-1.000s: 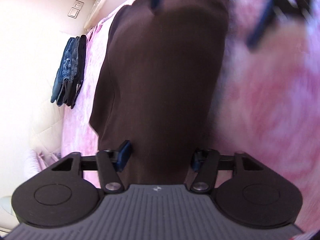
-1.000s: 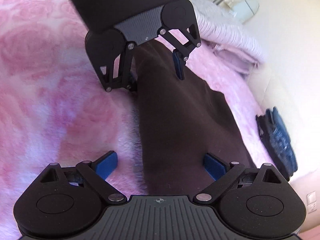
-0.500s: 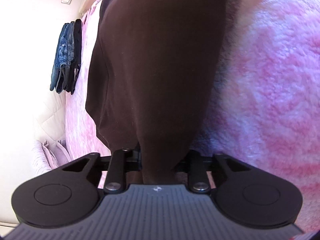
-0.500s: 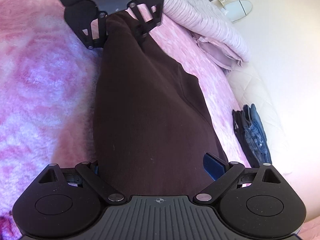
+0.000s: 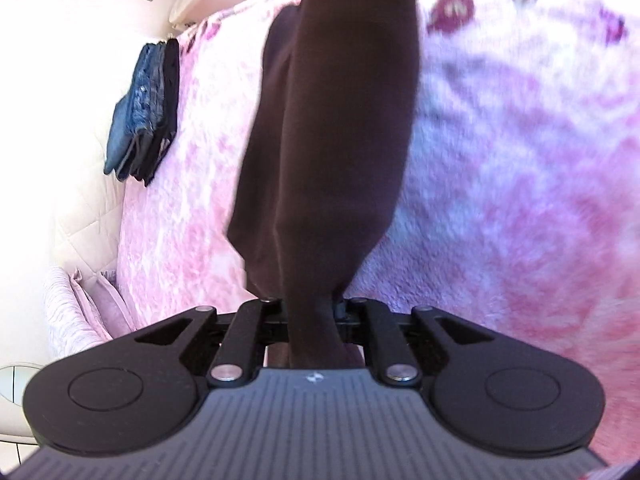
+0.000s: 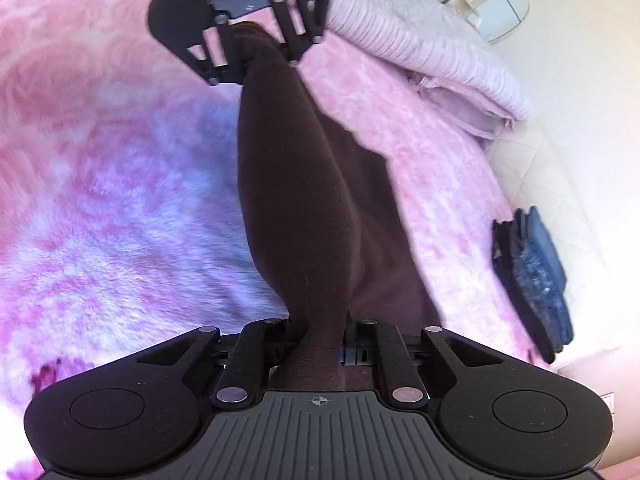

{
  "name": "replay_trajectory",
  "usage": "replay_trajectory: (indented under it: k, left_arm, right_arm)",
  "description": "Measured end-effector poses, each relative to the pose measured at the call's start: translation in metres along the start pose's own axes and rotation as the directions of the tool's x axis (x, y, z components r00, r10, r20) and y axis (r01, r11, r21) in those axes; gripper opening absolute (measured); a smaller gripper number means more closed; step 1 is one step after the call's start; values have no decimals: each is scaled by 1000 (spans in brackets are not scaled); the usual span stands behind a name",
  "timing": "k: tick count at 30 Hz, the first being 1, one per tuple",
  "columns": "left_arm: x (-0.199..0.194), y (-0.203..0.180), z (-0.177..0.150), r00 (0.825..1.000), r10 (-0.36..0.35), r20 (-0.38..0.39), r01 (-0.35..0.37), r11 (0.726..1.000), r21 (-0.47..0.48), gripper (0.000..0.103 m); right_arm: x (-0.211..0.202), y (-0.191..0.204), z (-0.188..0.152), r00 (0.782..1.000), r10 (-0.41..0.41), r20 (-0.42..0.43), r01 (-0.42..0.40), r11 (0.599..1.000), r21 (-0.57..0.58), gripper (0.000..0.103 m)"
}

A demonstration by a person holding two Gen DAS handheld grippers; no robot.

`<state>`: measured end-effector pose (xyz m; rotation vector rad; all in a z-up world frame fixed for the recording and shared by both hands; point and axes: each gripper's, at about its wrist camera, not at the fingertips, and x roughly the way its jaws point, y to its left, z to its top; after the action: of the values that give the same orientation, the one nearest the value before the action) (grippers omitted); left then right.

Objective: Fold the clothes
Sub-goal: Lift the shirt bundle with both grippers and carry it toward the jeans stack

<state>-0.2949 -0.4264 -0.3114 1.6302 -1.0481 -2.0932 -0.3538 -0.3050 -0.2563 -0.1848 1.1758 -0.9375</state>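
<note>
A fluffy pink blanket with a rose pattern (image 6: 120, 200) covers a bed that runs up against a pale quilted headboard (image 5: 76, 208), where a stack of folded blue denim and black clothes (image 6: 532, 280) lies at the blanket's edge and a lilac ribbed throw (image 6: 424, 56) is bunched farther along. The dark brown soft-knit garment (image 6: 304, 208) stretches as a long band between the two tools, one side lifted into a ridge while its other side sags towards the blanket.

The left gripper (image 5: 312, 308) has its jaws drawn tight on one end of the cloth, and from the right wrist view it shows at the far end with the fabric bunched between its fingers. The right gripper (image 6: 320, 328) is likewise clamped on the opposite end, the cloth gathered into a narrow neck where it enters the jaws.

Judging from this, the garment is being carried or pulled taut for a fold. The risk lies in the bunched grips: each jaw seems to hold a gathered wad, not a flat edge, so a layer could slip free if tension rises, and the drooping side could fall askew. That hanging flap may also drag on the plush pile, catching and creasing the fold. Uneven height between the two hands would likely twist the band.
</note>
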Motion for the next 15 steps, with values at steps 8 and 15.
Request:
replay_trajectory:
  k: [8, 15]
  left_arm:
    - [-55, 27, 20, 1000, 3, 4, -3, 999, -36, 10]
    - [-95, 53, 30, 999, 55, -4, -55, 997, -56, 10]
  right_arm:
    - [-64, -40, 2, 1000, 9, 21, -8, 1000, -5, 13]
    - [-115, -57, 11, 999, 0, 54, 1, 999, -32, 13]
